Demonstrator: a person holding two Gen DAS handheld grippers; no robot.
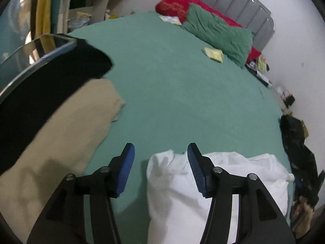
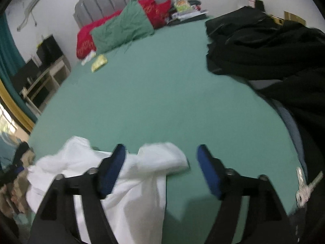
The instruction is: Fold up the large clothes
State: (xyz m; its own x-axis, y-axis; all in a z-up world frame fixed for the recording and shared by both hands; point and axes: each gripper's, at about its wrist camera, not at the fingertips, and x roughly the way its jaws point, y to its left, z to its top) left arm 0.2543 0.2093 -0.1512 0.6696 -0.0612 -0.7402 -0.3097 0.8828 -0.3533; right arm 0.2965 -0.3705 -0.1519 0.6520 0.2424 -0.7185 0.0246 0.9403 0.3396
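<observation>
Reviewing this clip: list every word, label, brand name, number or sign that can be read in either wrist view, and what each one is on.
No text can be read in either view.
Yellow packet on the green bed sheet: print too blurred to read.
Red pillow: gold pattern, no legible letters.
Stack of books and packages beside the bed: covers too small and blurred.
Keys: no marking legible.
White garment: no print or label visible.

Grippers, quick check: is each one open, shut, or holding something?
Left gripper: open, holding nothing; white garment lies below its fingers.
Right gripper: open, holding nothing; same white garment lies beneath.
</observation>
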